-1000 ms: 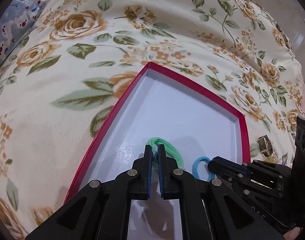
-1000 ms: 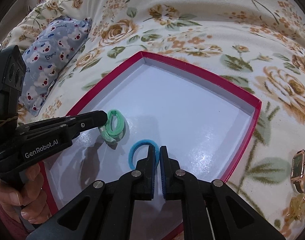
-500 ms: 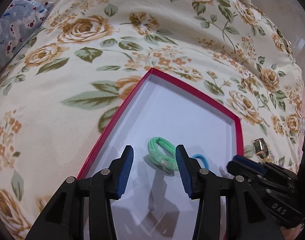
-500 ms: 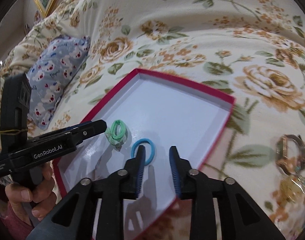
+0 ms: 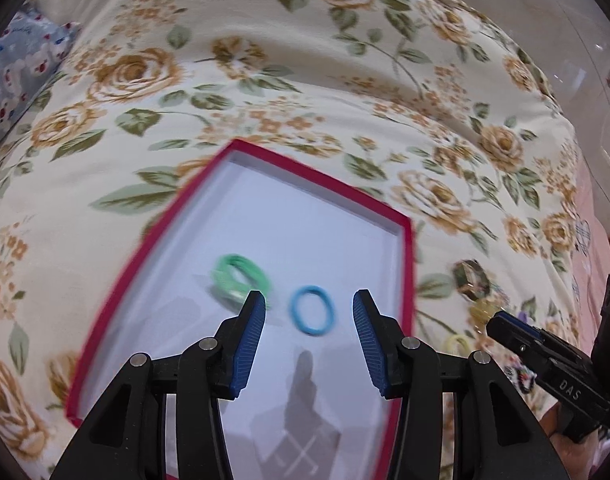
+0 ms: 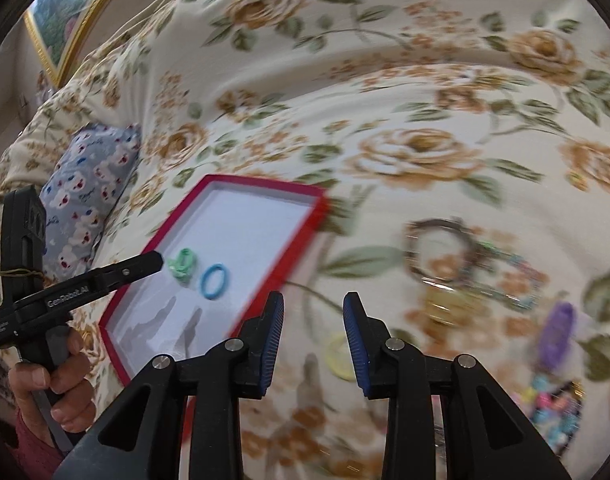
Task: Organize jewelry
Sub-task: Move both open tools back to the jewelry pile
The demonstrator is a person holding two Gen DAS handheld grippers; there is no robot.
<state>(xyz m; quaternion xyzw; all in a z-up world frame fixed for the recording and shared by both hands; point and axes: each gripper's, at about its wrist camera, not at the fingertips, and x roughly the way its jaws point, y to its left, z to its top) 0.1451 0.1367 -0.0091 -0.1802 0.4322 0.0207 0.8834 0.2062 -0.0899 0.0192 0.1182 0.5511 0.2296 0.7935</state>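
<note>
where bedspread [image 6: 425,92] shows, yellow band [image 6: 339,356], watch [image 6: 437,252]

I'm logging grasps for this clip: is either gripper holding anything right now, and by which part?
Nothing is held. The left gripper and right gripper are both open, jaws just opened; the green band and blue band lie loose in the red box.

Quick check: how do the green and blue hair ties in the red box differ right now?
The green hair tie is bunched into doubled loops; the blue hair tie is one open ring. In the left wrist view, green sits left of blue. Both lie loose on the white floor of the red box, gripped by nothing.
</note>
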